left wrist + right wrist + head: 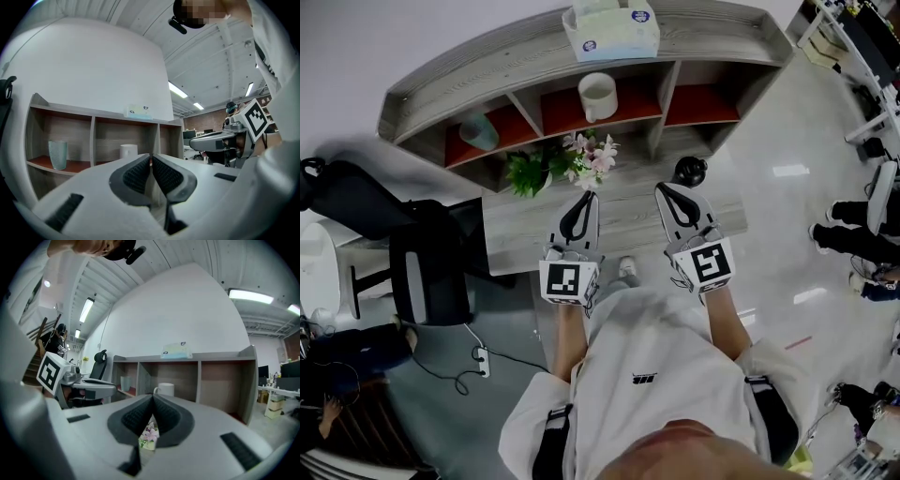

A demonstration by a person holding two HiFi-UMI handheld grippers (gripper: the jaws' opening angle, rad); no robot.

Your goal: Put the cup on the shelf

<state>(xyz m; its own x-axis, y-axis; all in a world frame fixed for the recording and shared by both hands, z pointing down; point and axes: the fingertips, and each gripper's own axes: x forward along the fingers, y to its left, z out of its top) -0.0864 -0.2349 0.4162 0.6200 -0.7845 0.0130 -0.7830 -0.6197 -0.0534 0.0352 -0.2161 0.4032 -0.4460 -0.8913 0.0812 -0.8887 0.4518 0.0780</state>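
Note:
The white cup stands upright in the middle compartment of the grey wooden shelf; it also shows as the cup and the cup straight ahead in the two gripper views. My left gripper is shut with nothing between its pads, held over the table short of the shelf. My right gripper hovers beside it, also shut and empty. Both point toward the shelf, clear of the cup.
A greenish glass sits in the left compartment and a tissue box on the shelf top. A flower bunch and a small black object rest on the table. A black office chair stands at the left.

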